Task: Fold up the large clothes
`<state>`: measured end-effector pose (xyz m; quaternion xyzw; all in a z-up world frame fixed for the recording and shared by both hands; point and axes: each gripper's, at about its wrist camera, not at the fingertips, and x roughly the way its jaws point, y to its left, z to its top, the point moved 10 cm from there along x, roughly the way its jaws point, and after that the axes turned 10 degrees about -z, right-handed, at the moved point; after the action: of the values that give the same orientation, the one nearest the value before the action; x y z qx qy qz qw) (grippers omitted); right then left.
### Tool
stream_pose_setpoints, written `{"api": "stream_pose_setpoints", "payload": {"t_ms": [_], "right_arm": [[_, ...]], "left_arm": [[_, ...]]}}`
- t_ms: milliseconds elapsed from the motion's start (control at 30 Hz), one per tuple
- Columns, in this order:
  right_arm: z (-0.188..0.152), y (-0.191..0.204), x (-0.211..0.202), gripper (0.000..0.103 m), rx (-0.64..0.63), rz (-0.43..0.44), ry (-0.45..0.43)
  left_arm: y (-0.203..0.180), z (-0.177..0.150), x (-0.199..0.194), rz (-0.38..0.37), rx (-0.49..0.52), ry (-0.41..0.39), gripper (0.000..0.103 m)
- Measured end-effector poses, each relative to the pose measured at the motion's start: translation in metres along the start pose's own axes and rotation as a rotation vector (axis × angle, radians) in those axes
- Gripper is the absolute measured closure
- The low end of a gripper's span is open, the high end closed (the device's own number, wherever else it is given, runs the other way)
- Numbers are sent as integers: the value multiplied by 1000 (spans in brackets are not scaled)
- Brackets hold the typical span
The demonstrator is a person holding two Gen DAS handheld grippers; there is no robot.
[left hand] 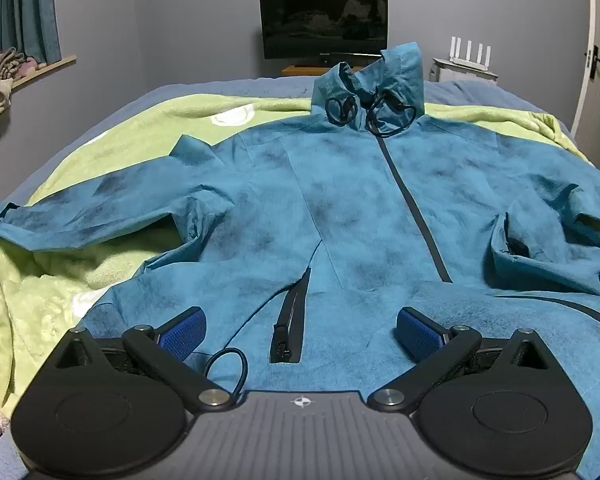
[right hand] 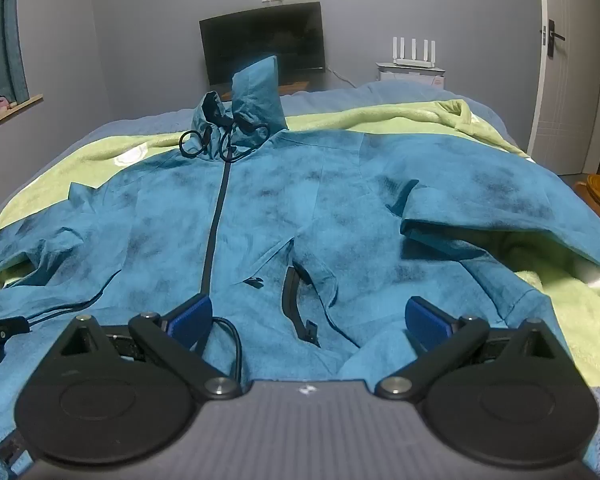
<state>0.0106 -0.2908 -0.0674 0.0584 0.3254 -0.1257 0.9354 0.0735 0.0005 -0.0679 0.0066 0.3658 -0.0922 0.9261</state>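
Both claws, left claw [left hand: 300, 330] and right claw [right hand: 310, 320], gape empty above the jacket [left hand: 340, 208] hem; green blanket [left hand: 112, 148] flanks outward, bed [left hand: 236, 88] beyond.

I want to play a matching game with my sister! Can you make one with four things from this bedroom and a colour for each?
Things:
1. hooded zip-up jacket
2. fluffy fleece blanket
3. flat television screen
4. router with five antennas

Colours:
A. white
B. teal blue
C. black
D. light green

Pairs: 1-B, 2-D, 3-C, 4-A
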Motion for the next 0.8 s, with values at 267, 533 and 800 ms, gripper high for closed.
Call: {"api": "stream_pose_setpoints", "payload": {"t_ms": [267,533,800], "right_arm": [[-1,0,-2,0,-3,-2,0],[-1,0,-1,0,-4,-2,1],[-1,0,-1,0,-4,-3,1]], "left_arm": [[0,0,0,-1,0,-2,0],[0,1,0,-4,-2,1,0],[0,0,0,-1,-1,-2,0]]}}
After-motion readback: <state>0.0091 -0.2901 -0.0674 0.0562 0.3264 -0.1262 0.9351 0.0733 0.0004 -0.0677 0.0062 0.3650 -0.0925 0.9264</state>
